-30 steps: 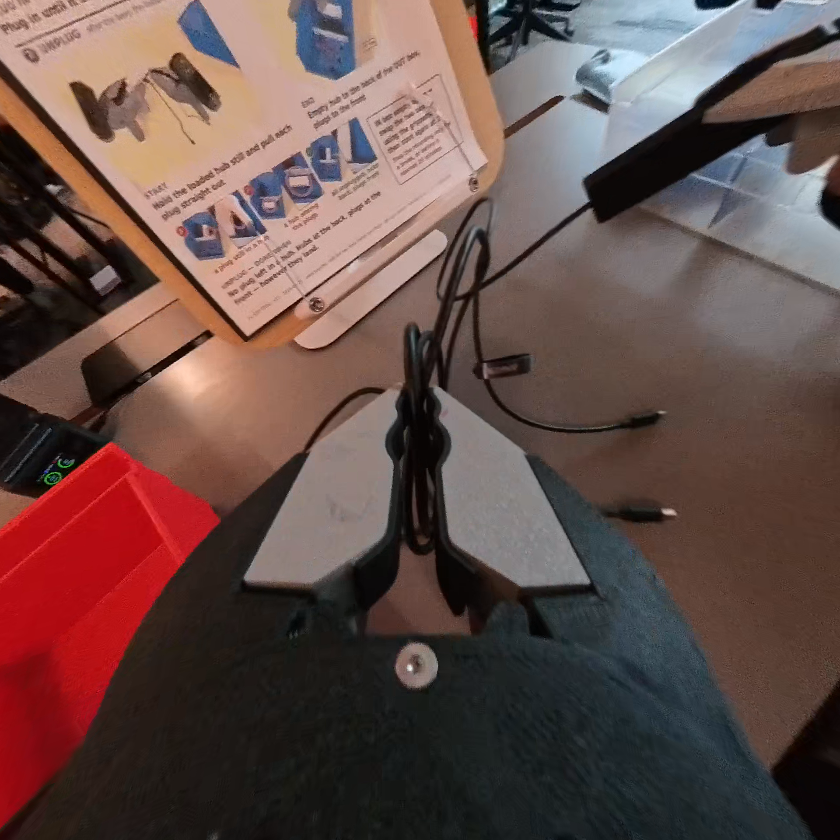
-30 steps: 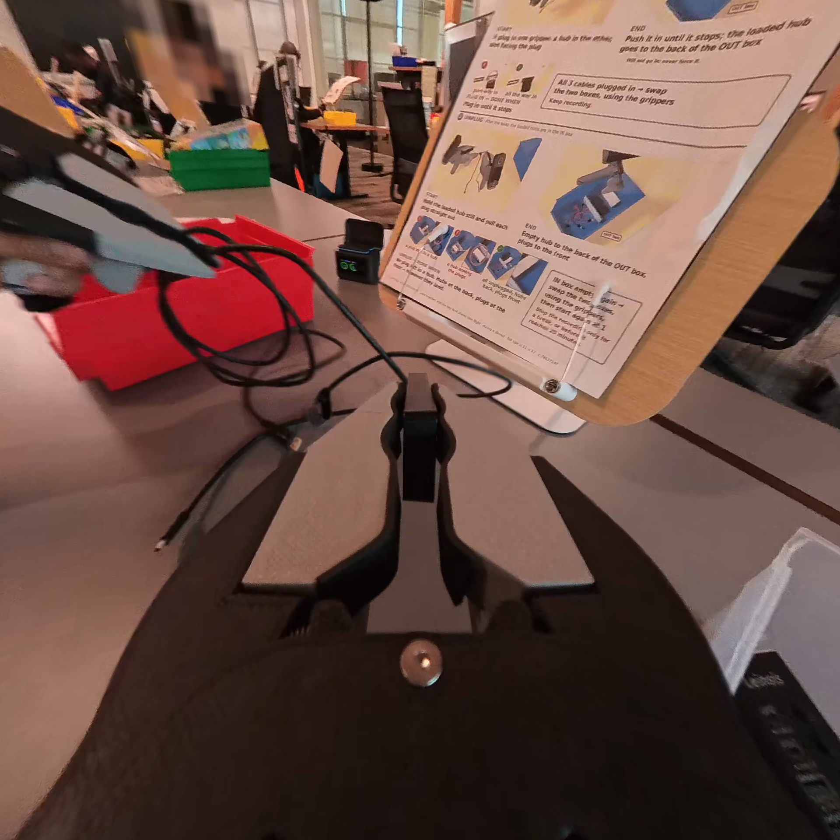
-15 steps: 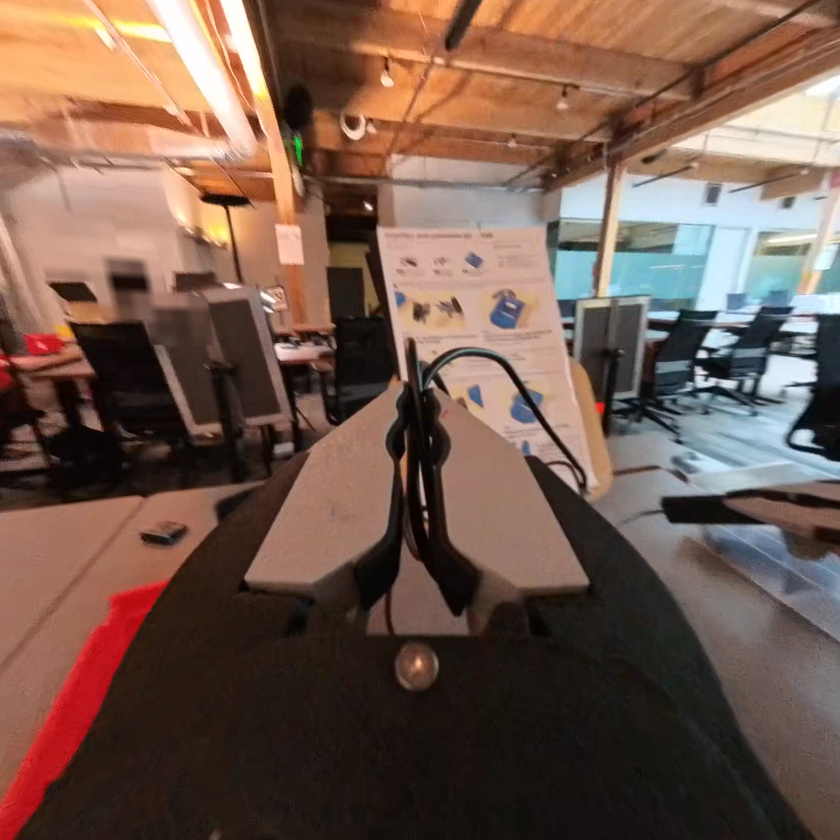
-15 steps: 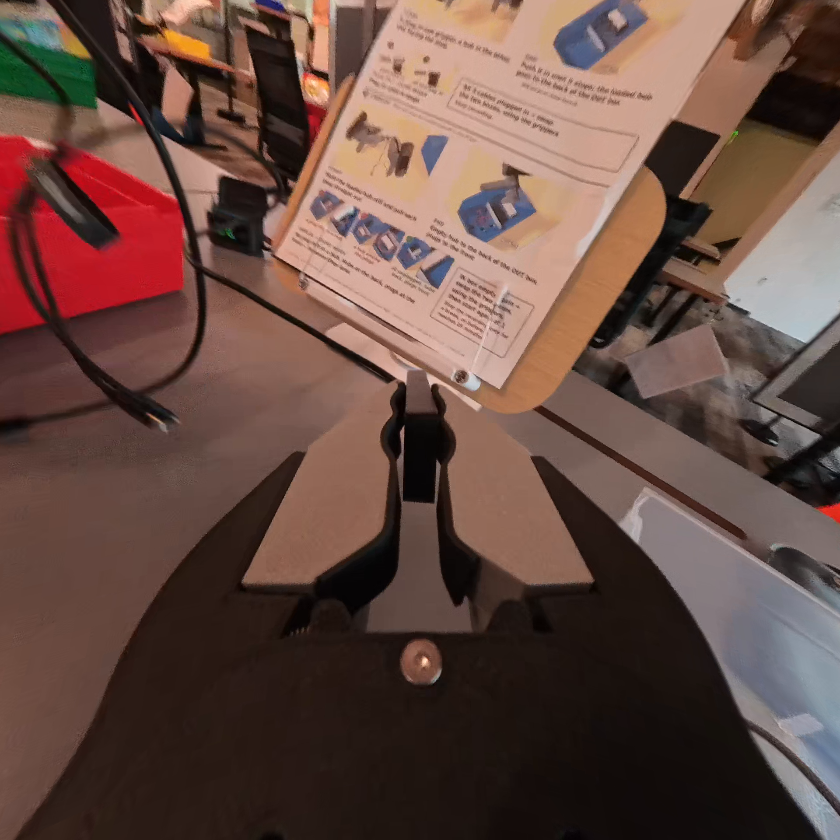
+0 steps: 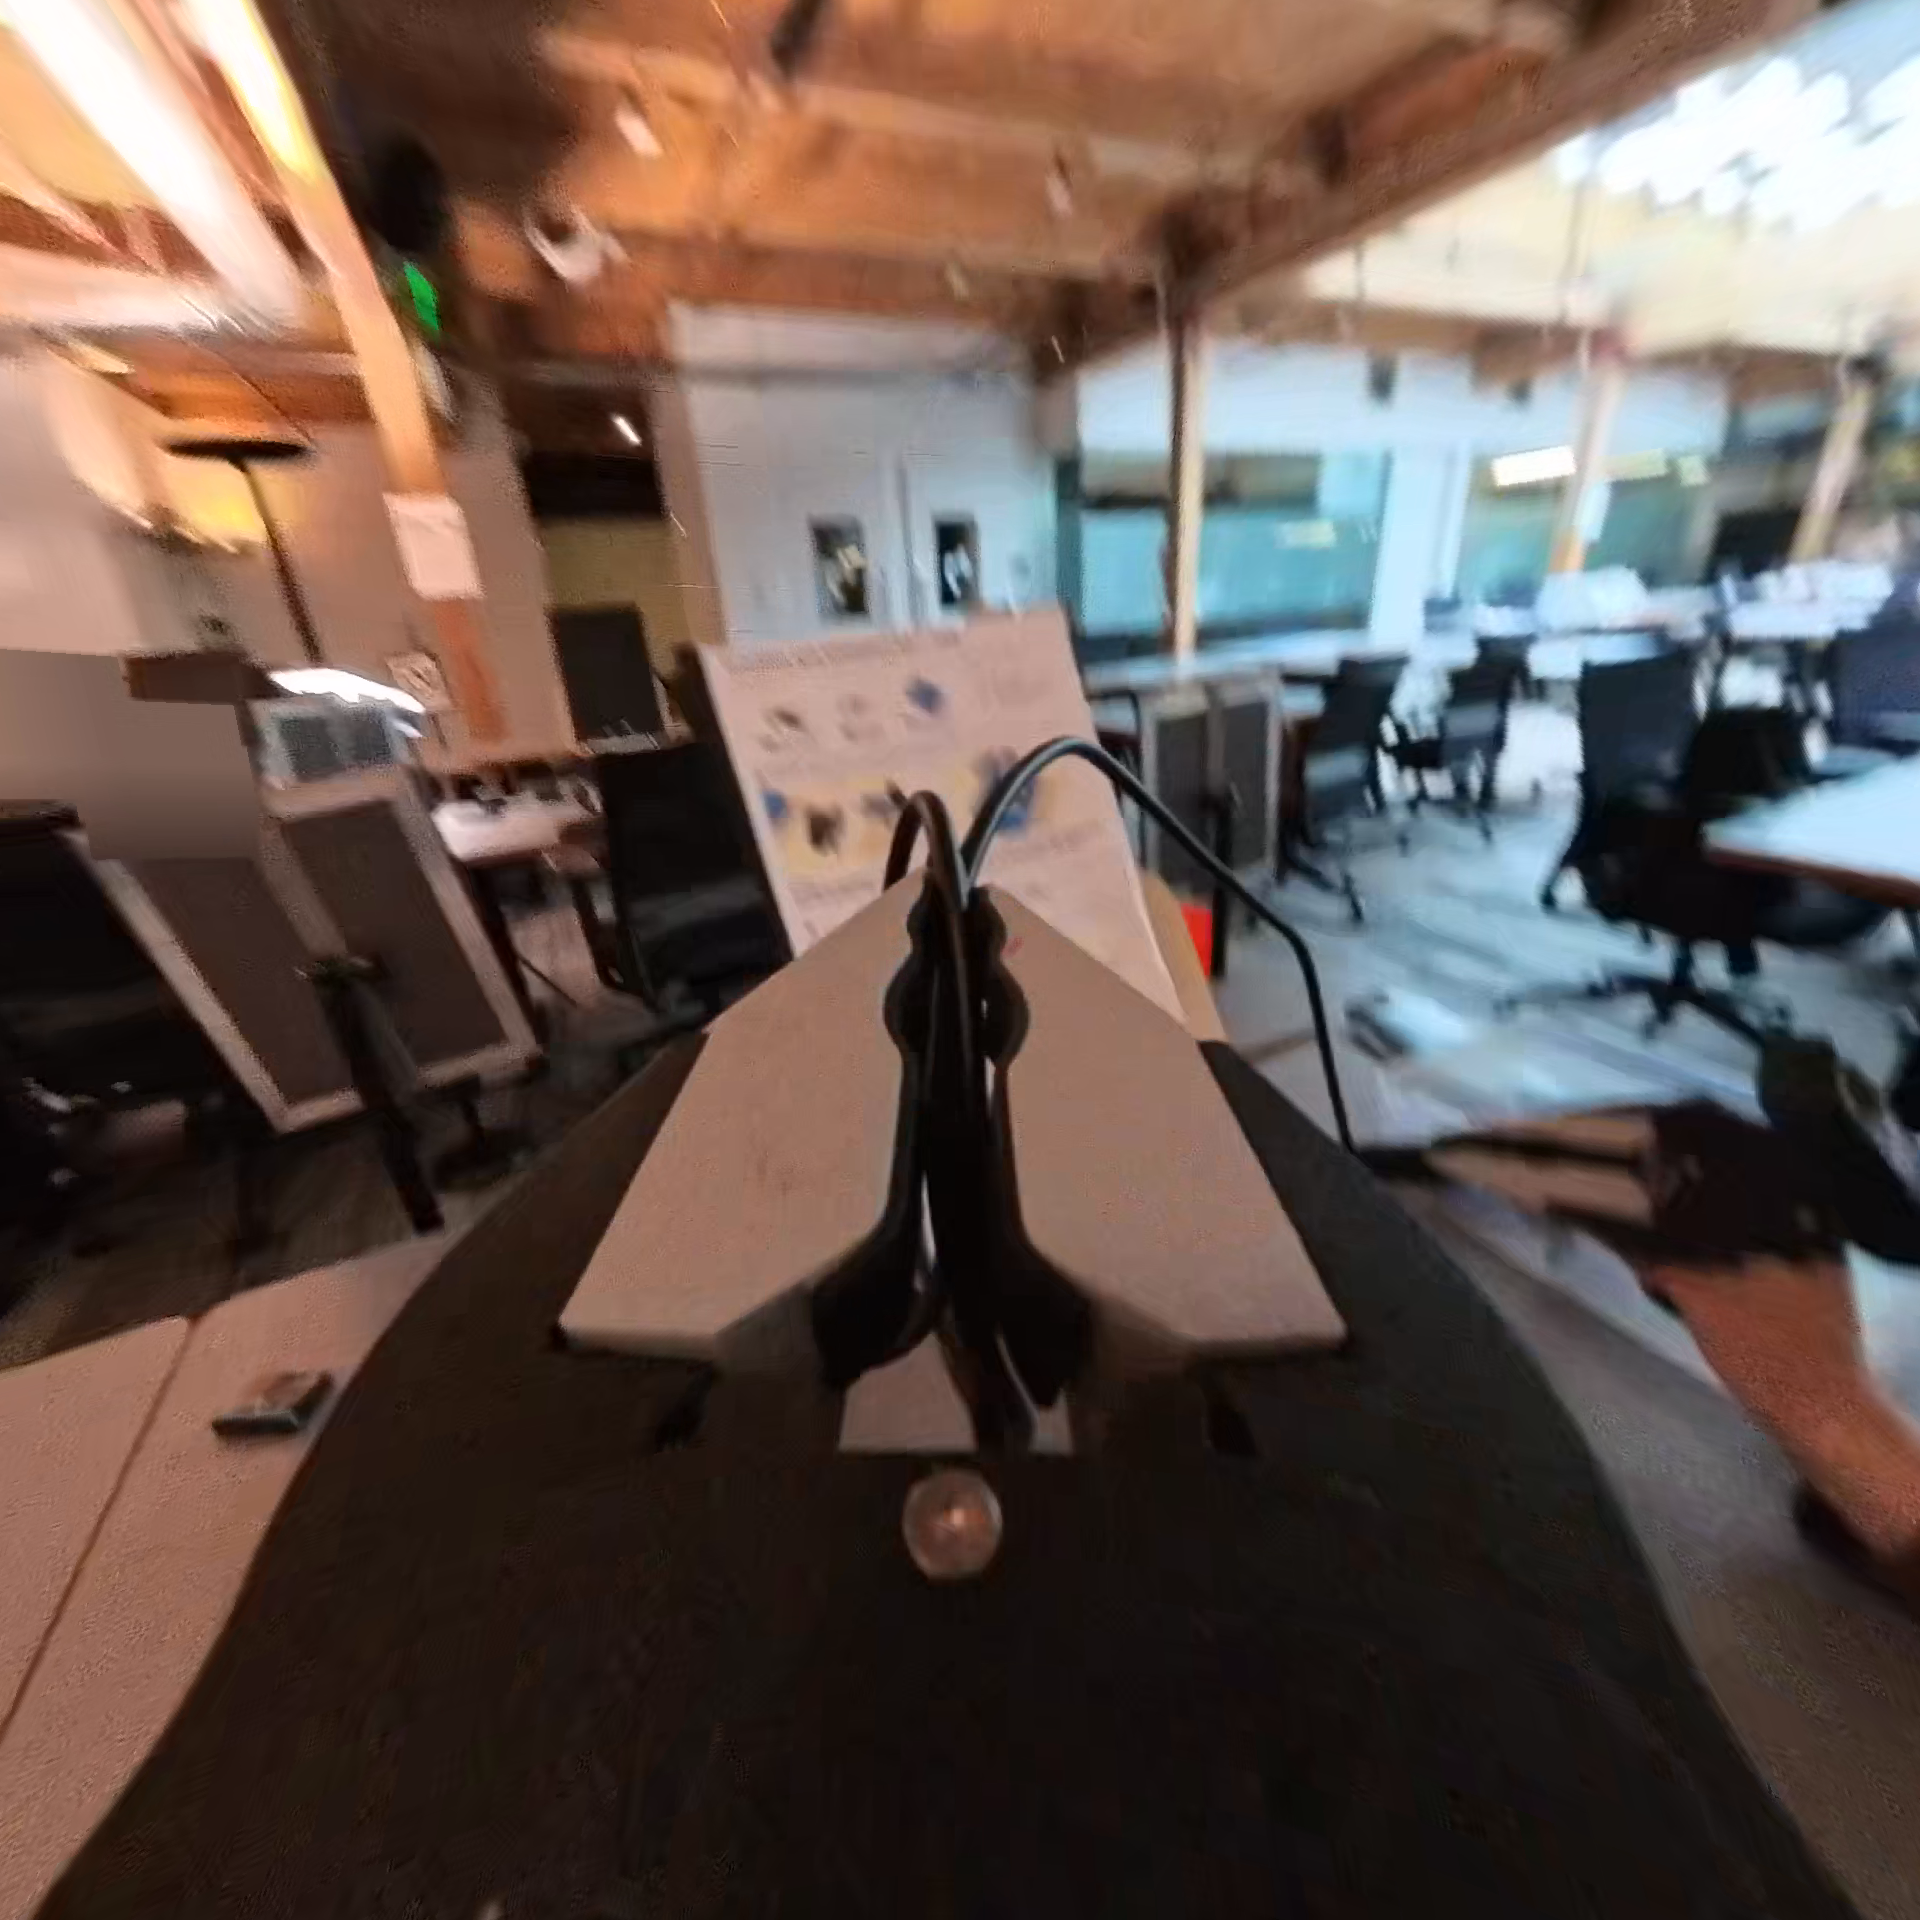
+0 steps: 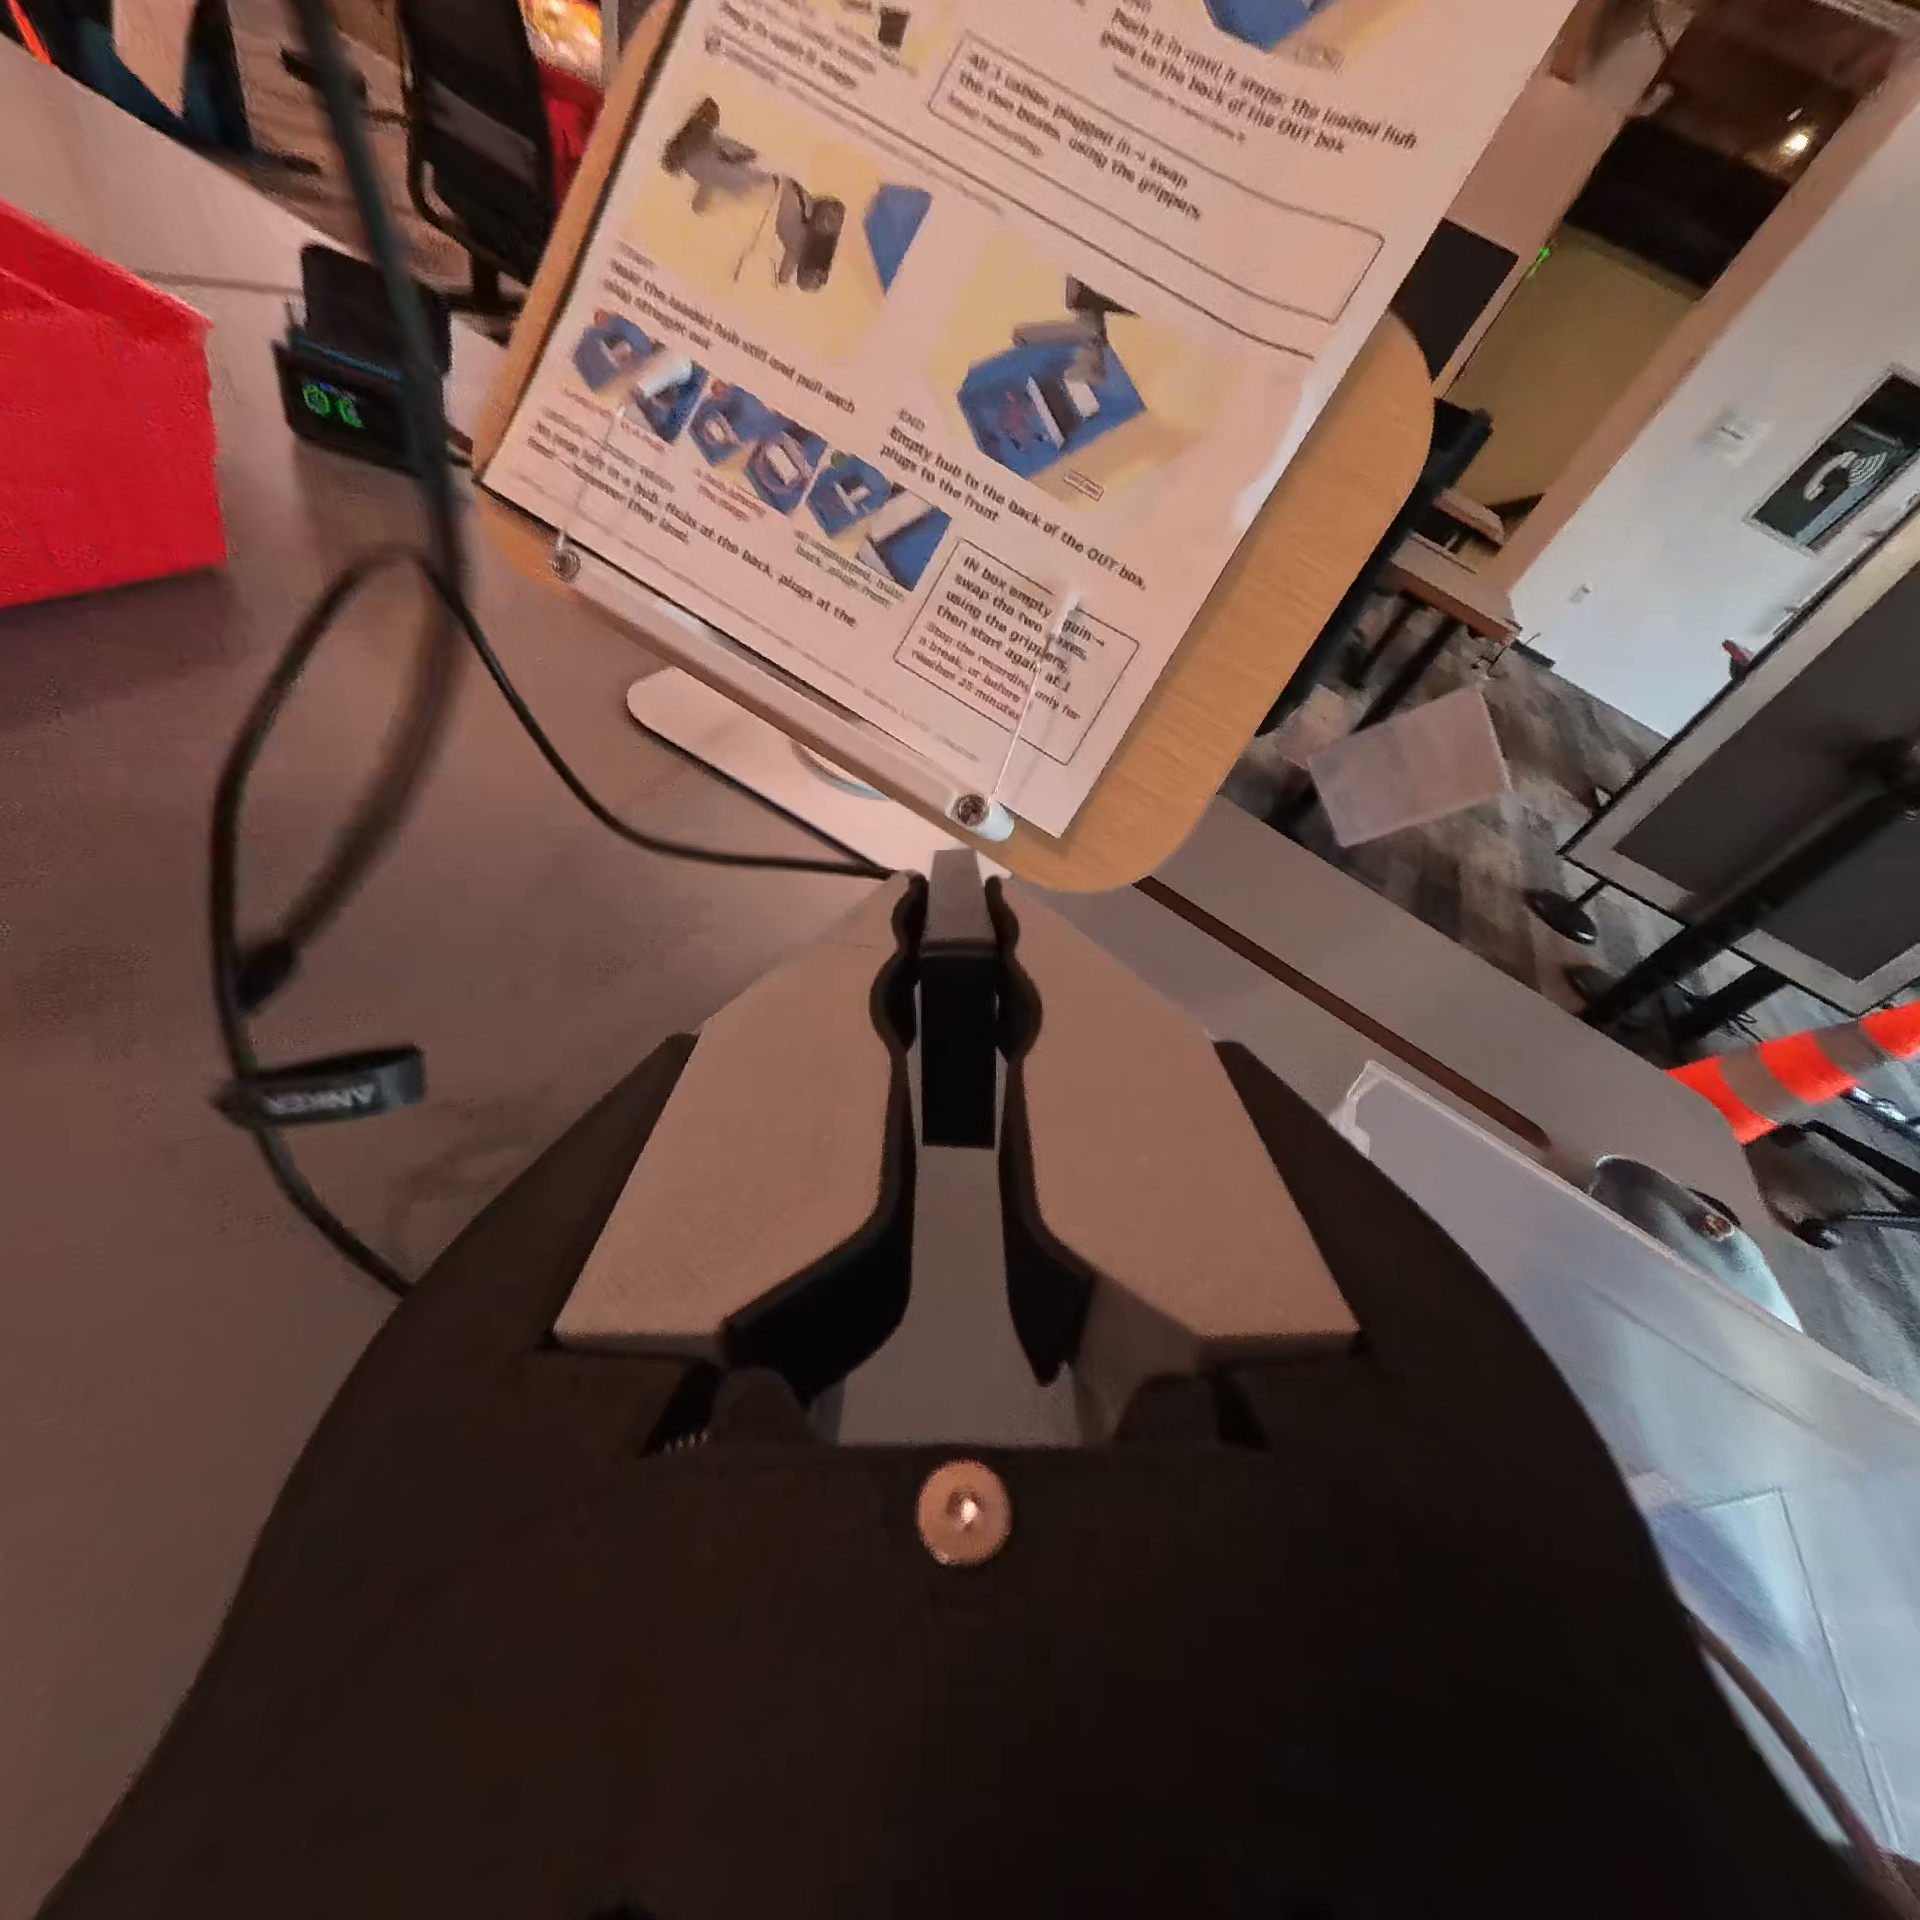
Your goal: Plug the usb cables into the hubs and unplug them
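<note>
Left gripper, fingers pinching bunched cables, lifts slack clear of bench. Right gripper clamps hub steady, likely for pulling.

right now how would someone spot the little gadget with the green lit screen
Start at the tilted instruction board on the grey table. At its left edge, right of the red bin, stands a small black device. Only it has a glowing green display.
</note>
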A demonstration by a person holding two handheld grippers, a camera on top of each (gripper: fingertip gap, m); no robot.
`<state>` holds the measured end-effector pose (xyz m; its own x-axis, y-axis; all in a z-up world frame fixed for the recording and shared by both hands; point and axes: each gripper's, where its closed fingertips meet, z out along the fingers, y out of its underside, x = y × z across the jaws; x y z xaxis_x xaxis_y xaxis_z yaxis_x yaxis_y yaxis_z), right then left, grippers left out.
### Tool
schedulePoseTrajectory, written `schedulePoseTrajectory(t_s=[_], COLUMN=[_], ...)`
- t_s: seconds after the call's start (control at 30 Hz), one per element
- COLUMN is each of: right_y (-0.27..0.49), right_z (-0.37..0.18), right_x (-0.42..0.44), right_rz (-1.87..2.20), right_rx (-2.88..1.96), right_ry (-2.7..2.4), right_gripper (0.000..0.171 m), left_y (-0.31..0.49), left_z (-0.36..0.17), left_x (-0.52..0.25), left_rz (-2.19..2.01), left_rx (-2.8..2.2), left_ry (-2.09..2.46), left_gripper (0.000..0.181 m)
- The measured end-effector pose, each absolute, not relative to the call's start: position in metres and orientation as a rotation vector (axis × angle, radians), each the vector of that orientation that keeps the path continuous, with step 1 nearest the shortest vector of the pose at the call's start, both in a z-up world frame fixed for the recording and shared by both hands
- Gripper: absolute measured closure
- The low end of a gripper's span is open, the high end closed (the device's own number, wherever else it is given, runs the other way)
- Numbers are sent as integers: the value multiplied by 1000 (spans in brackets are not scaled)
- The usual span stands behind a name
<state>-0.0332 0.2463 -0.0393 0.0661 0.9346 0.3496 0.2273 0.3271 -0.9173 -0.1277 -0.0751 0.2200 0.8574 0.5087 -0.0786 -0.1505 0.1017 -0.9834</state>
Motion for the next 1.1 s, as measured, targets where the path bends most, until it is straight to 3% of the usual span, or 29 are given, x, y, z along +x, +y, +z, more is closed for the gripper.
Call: schedulePoseTrajectory(t_s=[0.17,0.37,0.53,0.8,1.1], right_y=[260,277,261,236,242], right_z=[-26,-29,-32,-45,-57], right_x=[-22,-23,-30,-38,-43], right_rz=[711,655,858,1057,1122], right_rx=[-1124,-1150,-1161,-1118,-1207], right_ry=[-1331,-1303,-1341,-1505,-1523], right_gripper=[164,164,164,164,164], left_y=[21,58,98,153,119], left_z=[85,-12,-95,-115,-92], left_x=[-74,8,-6,-45,-16], left_rz=[199,-232,-256,-14,-558], left_rx=[-1918,-2027,-2177,-2025,-1841], left_ry=[-51,435,332,277,409], left_gripper=[178,178,177,126,121])
